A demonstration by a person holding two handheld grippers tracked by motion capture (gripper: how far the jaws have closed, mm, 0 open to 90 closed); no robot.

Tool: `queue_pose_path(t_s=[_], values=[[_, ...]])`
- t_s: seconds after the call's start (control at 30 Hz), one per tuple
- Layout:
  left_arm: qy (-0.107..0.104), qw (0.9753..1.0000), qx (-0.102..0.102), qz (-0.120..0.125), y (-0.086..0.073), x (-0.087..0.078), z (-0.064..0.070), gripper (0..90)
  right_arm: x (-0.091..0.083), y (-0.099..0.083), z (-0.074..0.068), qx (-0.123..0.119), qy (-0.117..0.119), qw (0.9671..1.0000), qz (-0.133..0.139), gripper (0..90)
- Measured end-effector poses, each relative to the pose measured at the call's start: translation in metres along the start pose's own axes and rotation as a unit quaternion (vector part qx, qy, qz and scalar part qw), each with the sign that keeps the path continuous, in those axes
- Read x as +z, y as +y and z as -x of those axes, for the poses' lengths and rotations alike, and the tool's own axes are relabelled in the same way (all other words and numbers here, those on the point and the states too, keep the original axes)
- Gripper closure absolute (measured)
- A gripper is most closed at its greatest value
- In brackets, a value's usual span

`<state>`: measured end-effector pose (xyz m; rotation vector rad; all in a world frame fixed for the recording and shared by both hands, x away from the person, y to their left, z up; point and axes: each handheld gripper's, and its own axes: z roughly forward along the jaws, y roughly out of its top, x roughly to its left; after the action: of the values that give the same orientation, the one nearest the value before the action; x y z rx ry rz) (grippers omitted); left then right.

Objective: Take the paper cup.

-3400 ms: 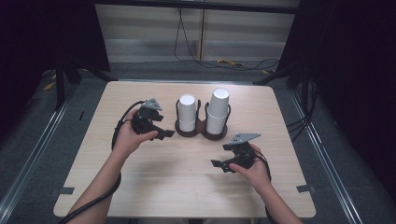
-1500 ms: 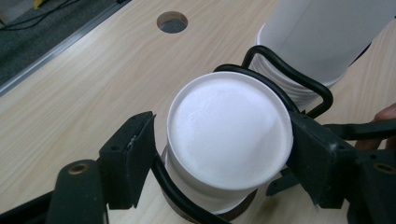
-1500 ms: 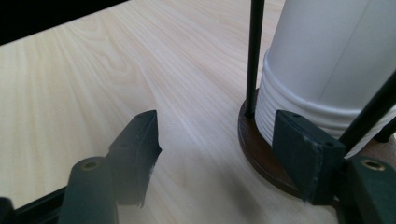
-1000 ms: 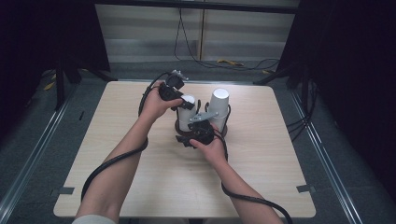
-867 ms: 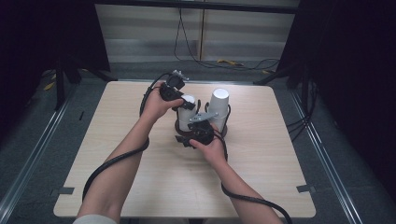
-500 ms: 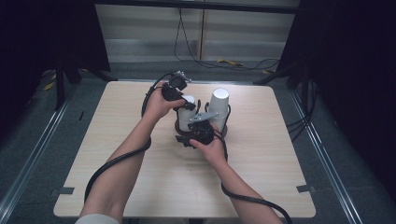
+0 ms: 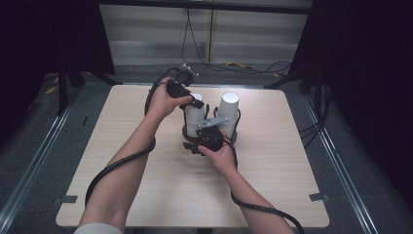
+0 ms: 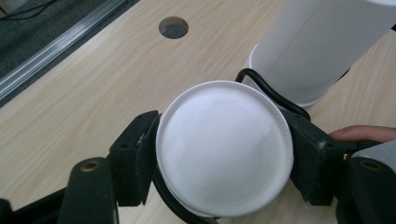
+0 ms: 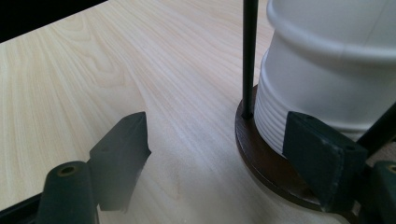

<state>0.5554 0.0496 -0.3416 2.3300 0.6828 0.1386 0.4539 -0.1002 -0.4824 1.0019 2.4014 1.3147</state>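
**White paper cups, one about to come off the stack**

High view: the left gripper [image 7: 192,100] sits over the left cup stack [image 7: 195,117] in a dark holder [image 7: 233,138]; the right gripper [image 7: 197,145] rests by its base.

Left gripper view: jaws pinch the top cup [image 8: 224,161].

Right gripper view: jaws are spread, clamping nothing. With the base unheld, I'd fear lifting drags the holder or several nested cups along.

Lab recording rig: lone desk [image 7: 146,195] boxed in by black curtains [image 7: 370,73], floor rails [image 7: 29,165], loose cables [image 7: 234,66], tape marks [image 7: 319,197].
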Motion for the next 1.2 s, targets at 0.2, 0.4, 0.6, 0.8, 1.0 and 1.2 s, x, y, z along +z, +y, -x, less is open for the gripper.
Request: queue_pose_path(t_s=[0.2,0.4,0.6,0.8,1.0,1.2], values=[[0.002,1.0,-0.003,-0.001,0.006,-0.01,0.001,32.9,0.0,-0.001,0.0,0.001,0.0,1.0,0.0,22.0],[-0.001,1.0,-0.006,0.001,0.012,-0.019,0.002,33.1,0.0,-0.002,0.0,0.004,0.002,1.0,0.0,21.9],[0.002,1.0,-0.004,-0.005,0.016,-0.021,0.003,33.1,0.0,-0.002,0.0,0.001,0.001,1.0,-0.001,22.0],[0.007,0.9999,-0.006,-0.007,0.015,-0.013,0.002,32.8,0.0,-0.002,0.0,0.004,0.001,1.0,0.001,21.9],[0.003,0.9999,-0.005,-0.014,0.014,-0.005,0.003,33.1,-0.001,-0.002,0.0,0.004,0.005,1.0,0.002,22.1],[0.003,0.9999,-0.007,-0.009,0.025,-0.014,0.003,33.4,-0.001,-0.003,0.0,0.005,0.004,1.0,0.002,22.1]])
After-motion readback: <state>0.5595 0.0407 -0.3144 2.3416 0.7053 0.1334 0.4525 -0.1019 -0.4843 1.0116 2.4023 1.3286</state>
